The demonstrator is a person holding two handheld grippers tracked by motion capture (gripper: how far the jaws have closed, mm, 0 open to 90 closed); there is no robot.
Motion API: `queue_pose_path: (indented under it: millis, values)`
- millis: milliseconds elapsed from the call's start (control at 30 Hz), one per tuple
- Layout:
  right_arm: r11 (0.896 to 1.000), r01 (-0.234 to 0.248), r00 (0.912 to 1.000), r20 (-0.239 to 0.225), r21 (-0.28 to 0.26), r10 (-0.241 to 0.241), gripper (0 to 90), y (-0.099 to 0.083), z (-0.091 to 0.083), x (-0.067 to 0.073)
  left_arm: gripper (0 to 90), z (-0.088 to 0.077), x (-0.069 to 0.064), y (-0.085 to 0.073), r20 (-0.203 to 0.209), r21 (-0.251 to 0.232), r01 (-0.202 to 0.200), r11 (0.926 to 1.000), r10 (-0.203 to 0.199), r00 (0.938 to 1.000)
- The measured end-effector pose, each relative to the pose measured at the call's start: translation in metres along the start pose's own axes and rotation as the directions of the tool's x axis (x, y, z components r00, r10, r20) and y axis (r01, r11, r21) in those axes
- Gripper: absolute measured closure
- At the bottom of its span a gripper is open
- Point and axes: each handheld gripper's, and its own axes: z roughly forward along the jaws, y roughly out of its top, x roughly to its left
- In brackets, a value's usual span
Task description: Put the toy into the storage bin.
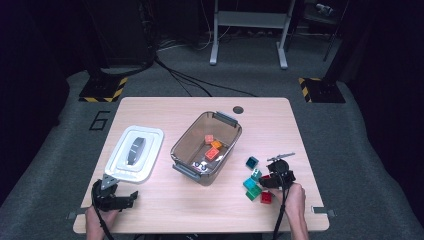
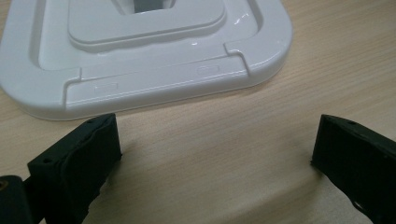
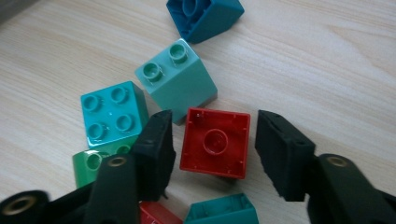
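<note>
Right gripper view: an upturned red block (image 3: 215, 142), at frame centre, is straddled by the right gripper (image 3: 212, 151); its jaws are narrowed beside it, not yet touching. Closing and lifting toward the bin (image 1: 181, 149) seem next. The left gripper (image 2: 215, 154) is held open.

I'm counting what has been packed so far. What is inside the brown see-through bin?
Inside the brown bin lie three blocks: a small orange-red block, an orange block and a red block. A dark and white patch near its front end is too unclear to name.
</note>
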Motion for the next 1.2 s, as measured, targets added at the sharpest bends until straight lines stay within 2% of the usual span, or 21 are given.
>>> queue_pose_path:
  millis: [100,200,567,600,667,733,800,833,933,967,1000,1200]
  values:
    - [1.0,0.011,0.9999,0.003,0.005,-0.011,56.9,-0.001,0.002,0.0,0.9,0.0,0.0,0.0,-0.001,-0.001,-0.001,1.0,0.001,1.0]
    - [1.0,0.01,0.9999,0.01,0.0,-0.01,58.6,-0.001,0.003,0.001,0.9,0.0,0.0,0.0,0.001,0.001,-0.001,1.0,0.001,1.0]
    - [0.998,-0.004,0.9997,0.025,-0.061,0.006,58.9,0.007,-0.012,-0.001,0.9,0.0,0.0,0.0,-0.001,-0.002,-0.001,1.0,0.001,1.0]
    - [0.998,-0.016,0.9995,0.025,-0.061,0.017,58.9,0.008,-0.014,0.0,0.9,0.0,0.0,0.0,-0.001,-0.001,-0.001,1.0,0.001,1.0]
    - [0.997,-0.006,0.9996,0.026,-0.078,0.008,58.9,0.011,-0.016,-0.002,0.9,0.0,0.0,0.0,0.0,-0.001,-0.002,1.0,0.002,1.0]
    - [0.996,-0.029,0.9992,0.024,-0.087,0.031,58.9,0.015,-0.021,-0.001,0.9,0.0,0.0,0.0,0.0,0.0,0.0,1.0,0.0,1.0]
    - [0.994,-0.017,0.9995,0.023,-0.107,0.02,58.9,0.018,-0.024,-0.003,0.9,0.0,0.0,0.0,0.0,0.0,-0.001,1.0,0.001,1.0]
    - [0.994,-0.033,0.9992,0.017,-0.101,0.035,58.9,0.02,-0.026,-0.002,0.9,0.0,0.0,0.0,-0.001,-0.001,-0.001,1.0,0.001,1.0]
    - [0.992,-0.004,0.9996,0.027,-0.129,0.007,58.9,0.025,-0.028,-0.004,0.9,0.0,0.0,0.0,0.0,0.0,0.0,1.0,0.0,1.0]
    - [0.991,-0.018,0.9995,0.024,-0.129,0.022,58.9,0.026,-0.029,-0.003,0.9,0.0,0.0,0.0,0.001,0.001,0.0,1.0,0.0,1.0]
    - [0.99,-0.003,0.9996,0.026,-0.142,0.007,58.9,0.029,-0.03,-0.004,0.9,0.0,0.0,0.0,-0.001,-0.002,0.0,1.0,0.0,1.0]
    - [0.986,0.001,0.9997,0.024,-0.166,0.003,58.9,0.042,-0.039,-0.003,0.9,0.0,0.0,0.0,0.0,0.0,0.0,1.0,0.0,1.0]
